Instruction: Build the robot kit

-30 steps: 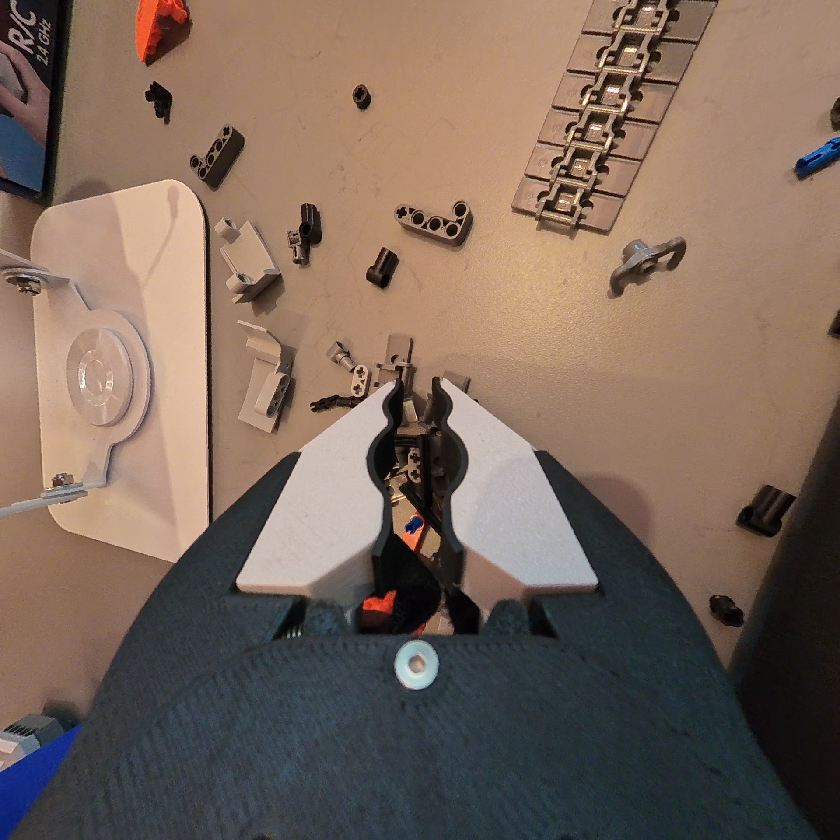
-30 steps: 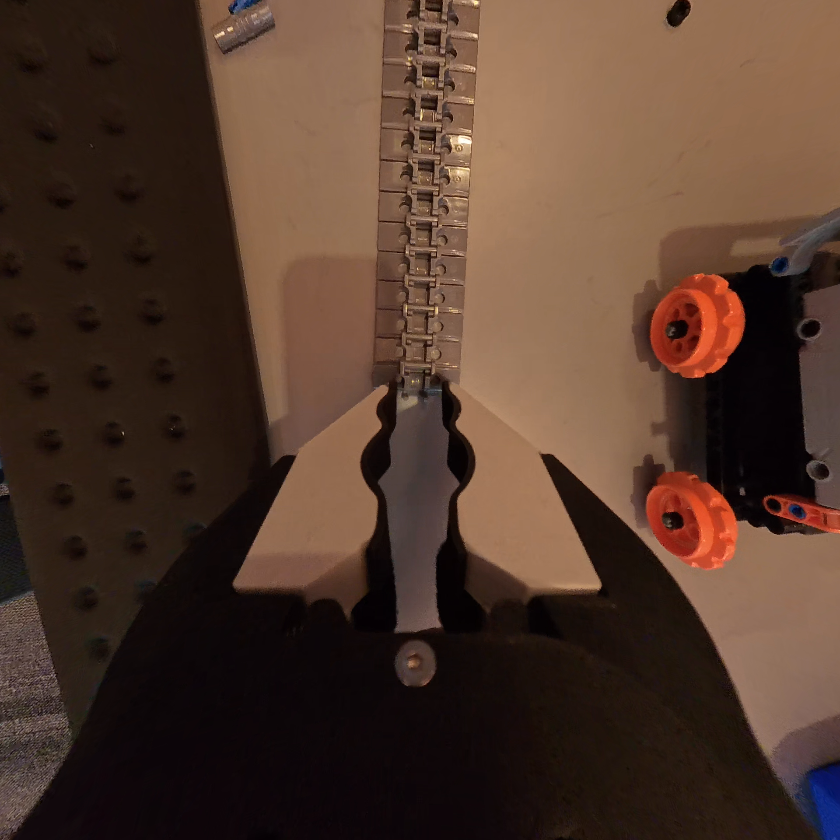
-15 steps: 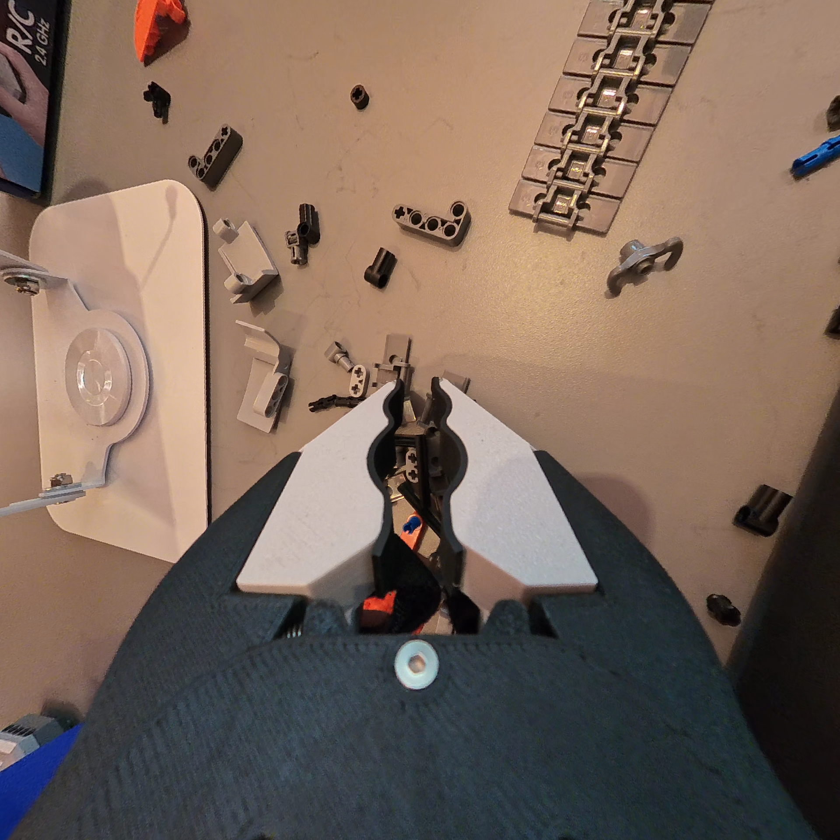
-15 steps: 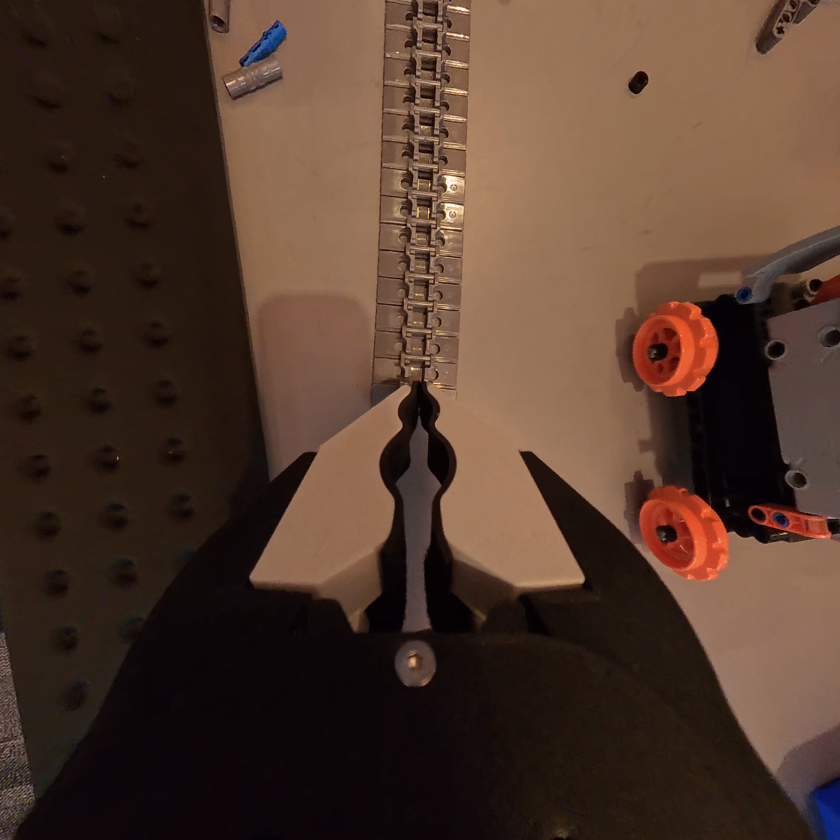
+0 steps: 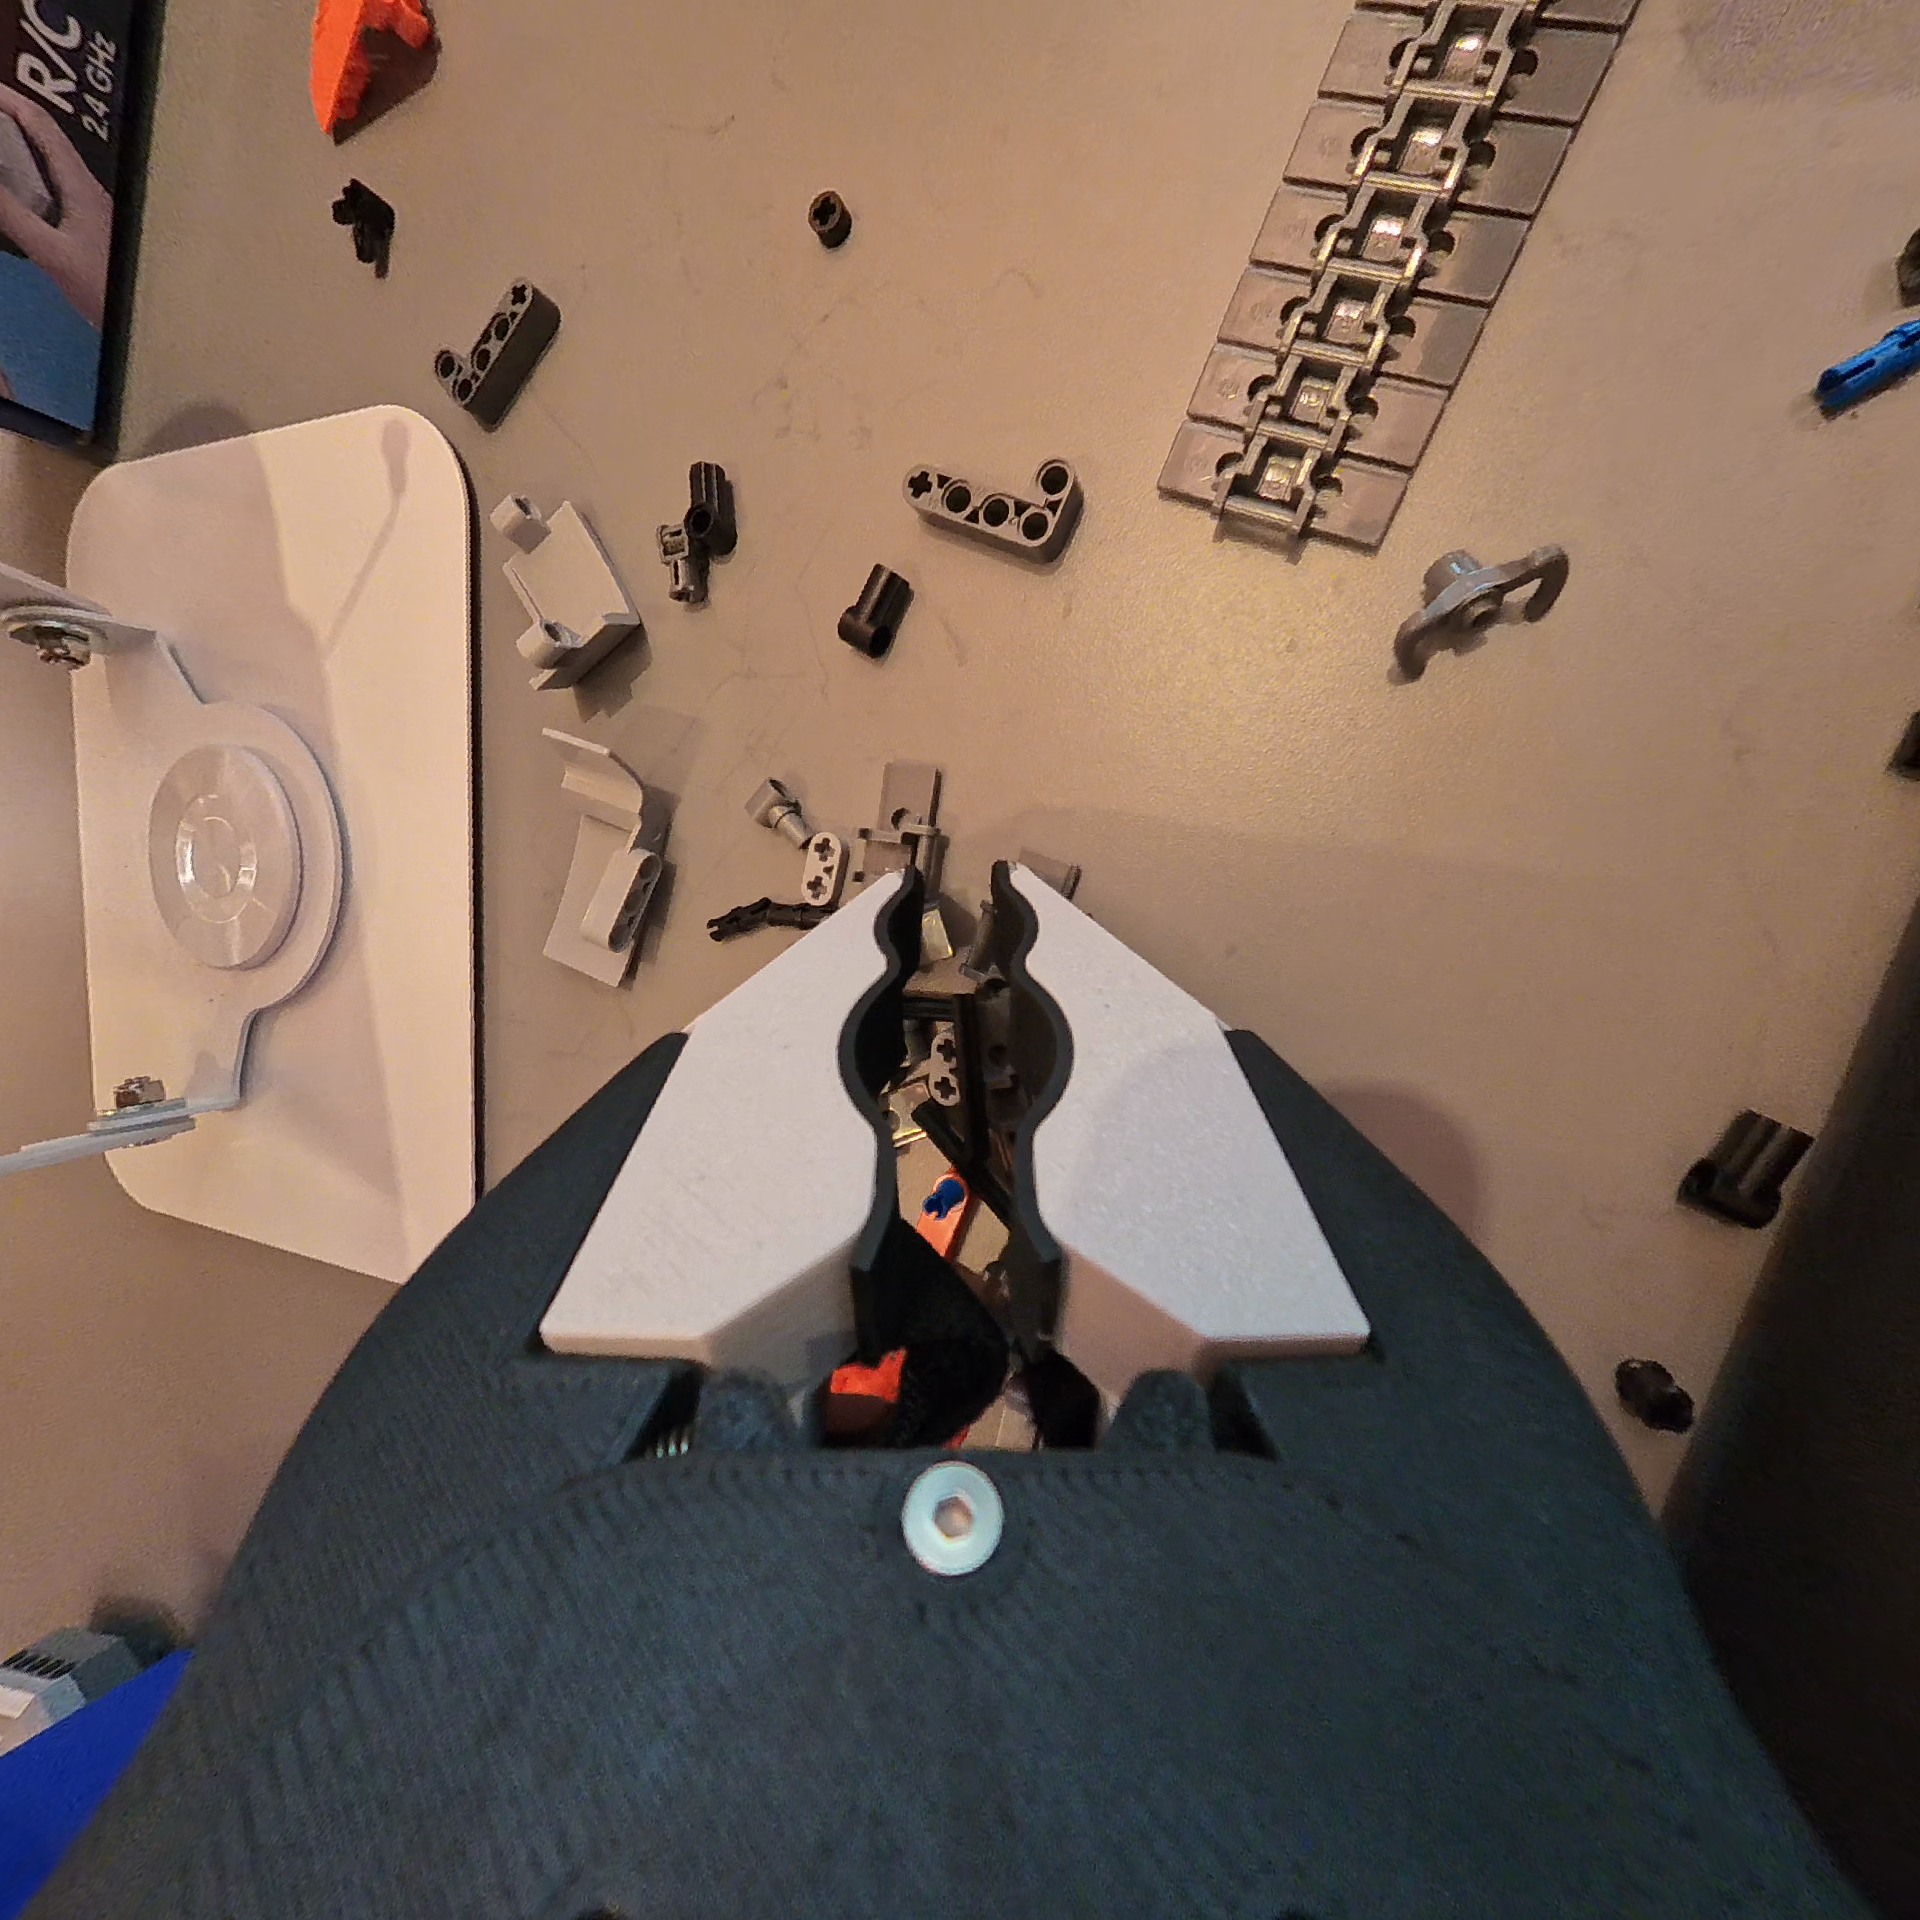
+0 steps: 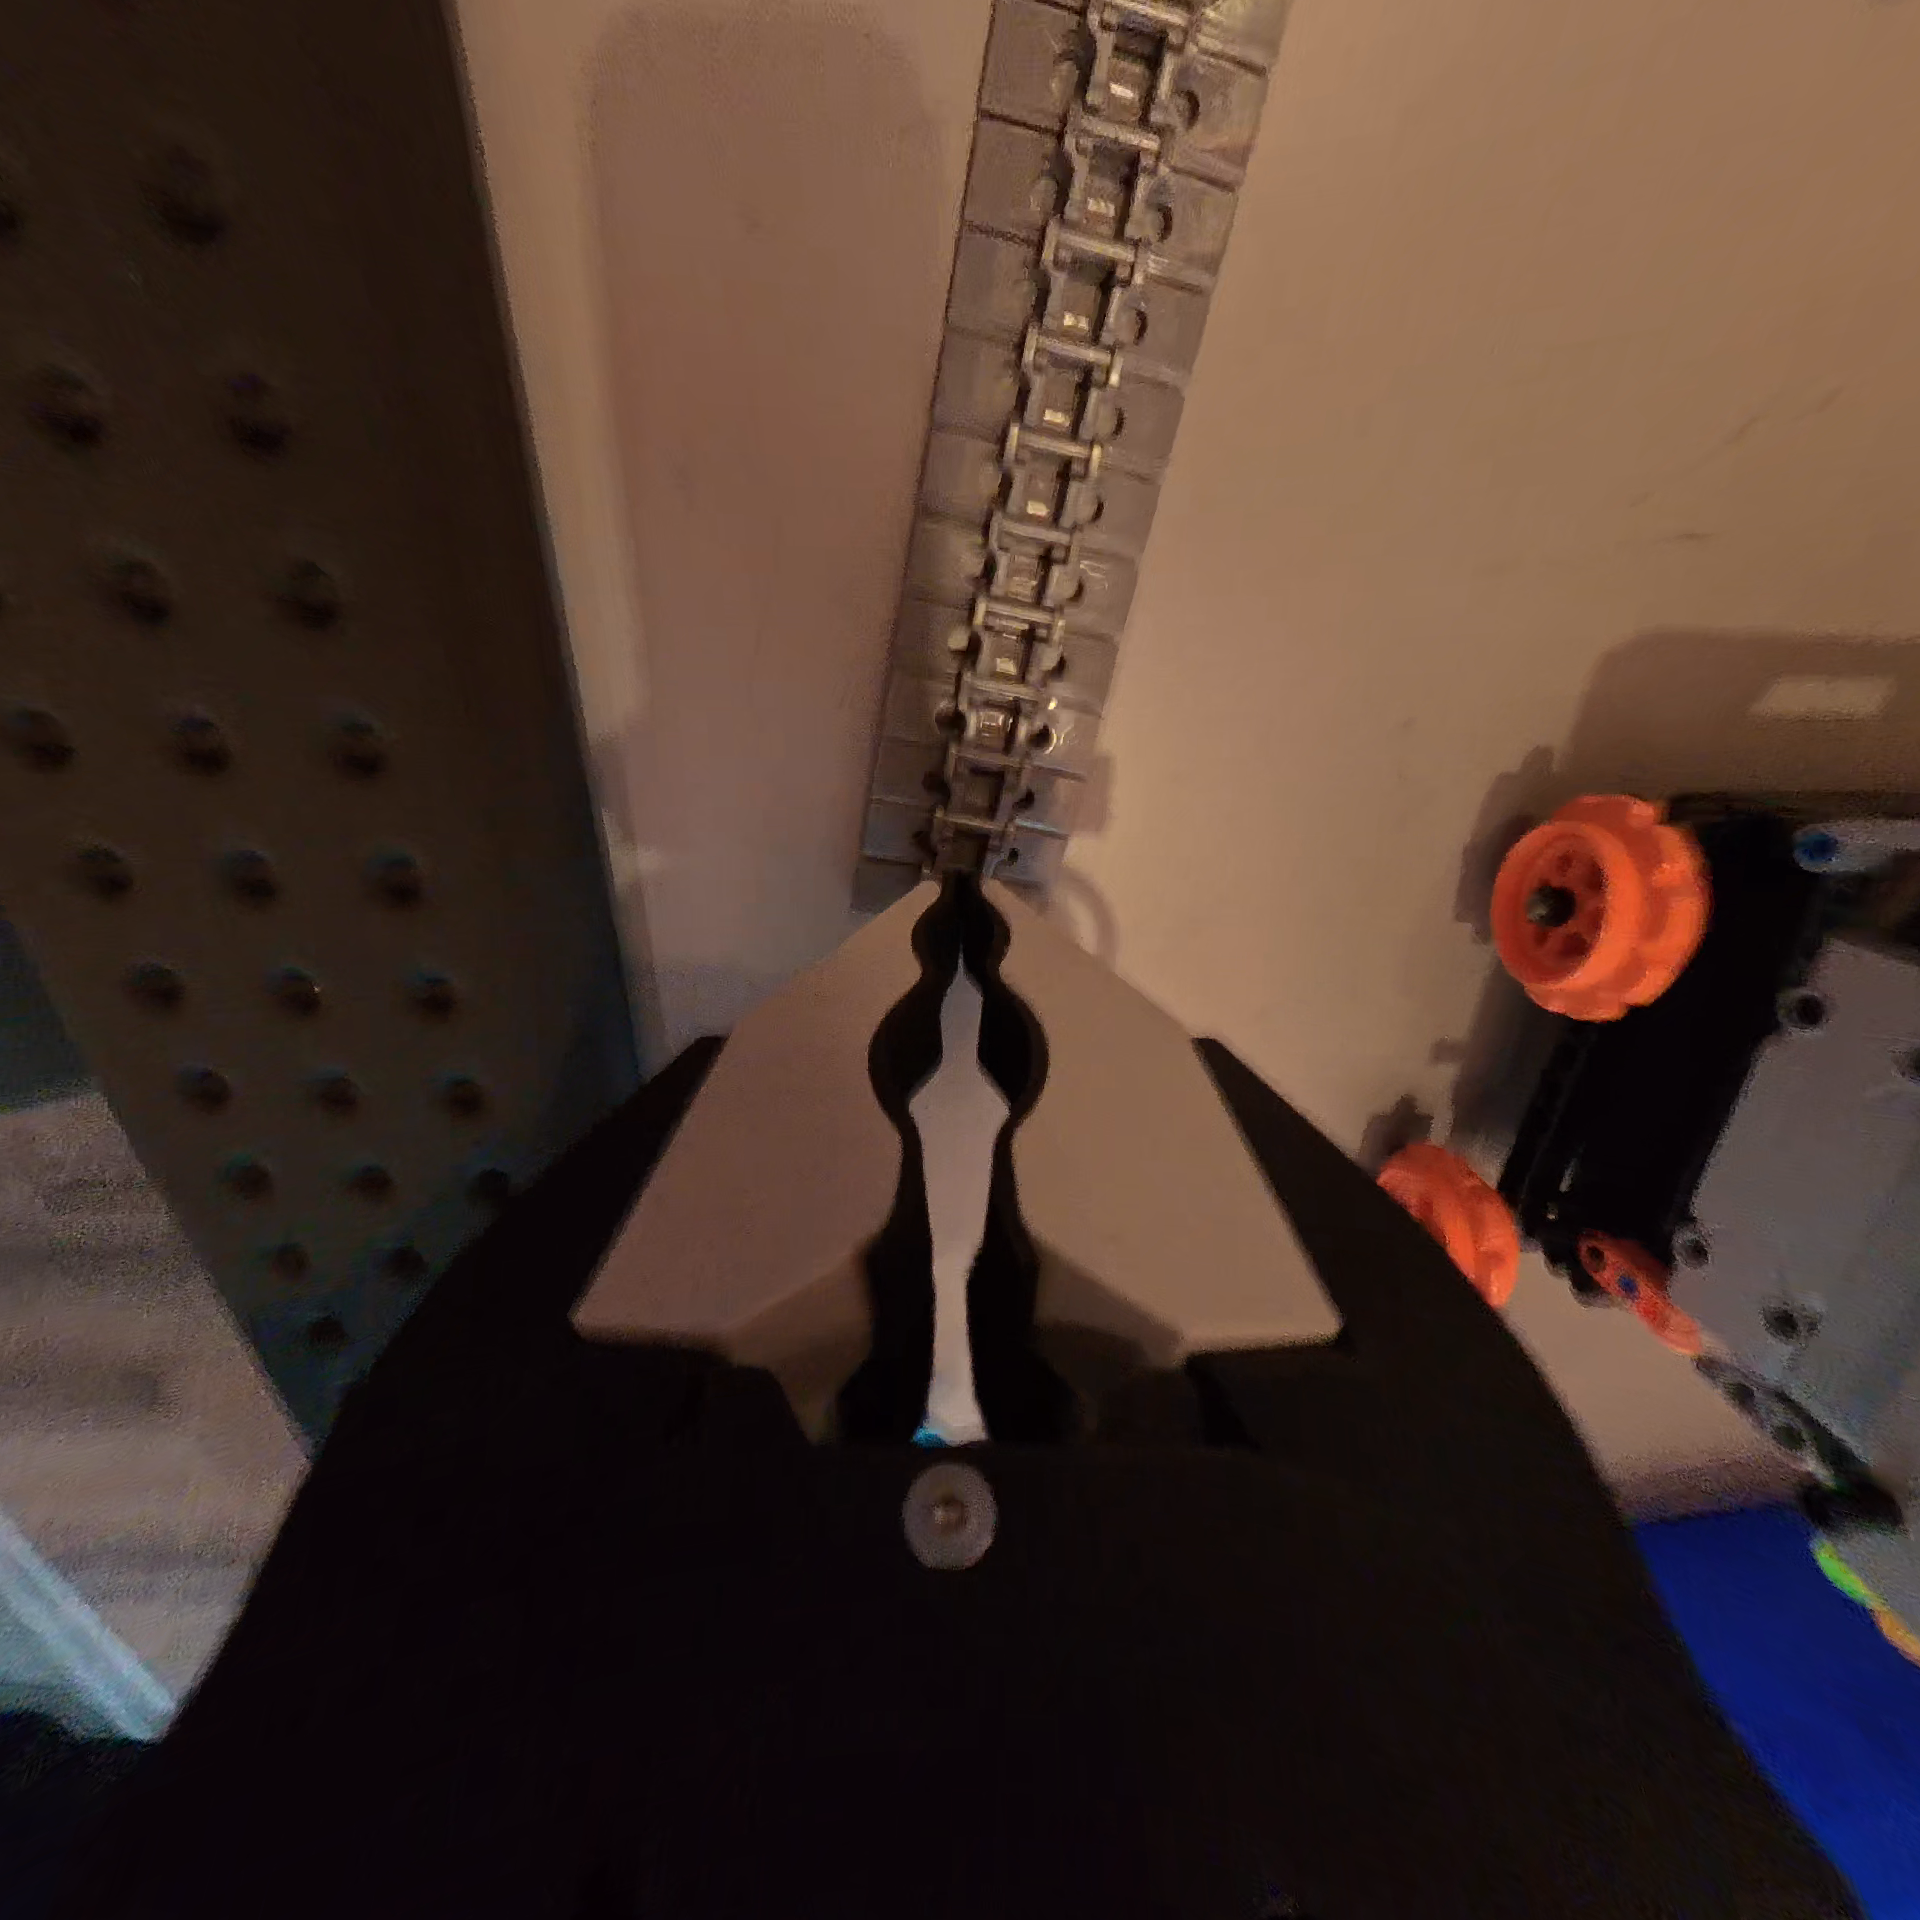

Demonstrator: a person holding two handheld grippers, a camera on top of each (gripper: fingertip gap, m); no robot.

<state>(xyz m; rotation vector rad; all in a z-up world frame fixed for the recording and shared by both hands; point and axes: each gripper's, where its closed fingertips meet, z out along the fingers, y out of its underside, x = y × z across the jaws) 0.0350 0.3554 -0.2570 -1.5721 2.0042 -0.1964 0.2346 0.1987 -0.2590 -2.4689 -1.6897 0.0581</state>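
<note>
Item 1: dark printed box (image 5: 62, 208), at the top left edge of your left wrist view. It carries white lettering in two short lines, large enough to read, set slantwise over a printed picture.

Item 2: grey track (image 5: 1351, 301), upper right of the same view. Its flat link plates bear small raised marks, too small to read. In your right wrist view the same track (image 6: 1039, 499) is blurred and nothing on it can be read.

Item 3: blue surface (image 6: 1766, 1621), bottom right of your right wrist view. It has a coloured print at the edge, blurred and unreadable.

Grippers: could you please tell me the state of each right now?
Left gripper: shut on a grey and black brick assembly.
Right gripper: shut on the grey track chain end.
</note>
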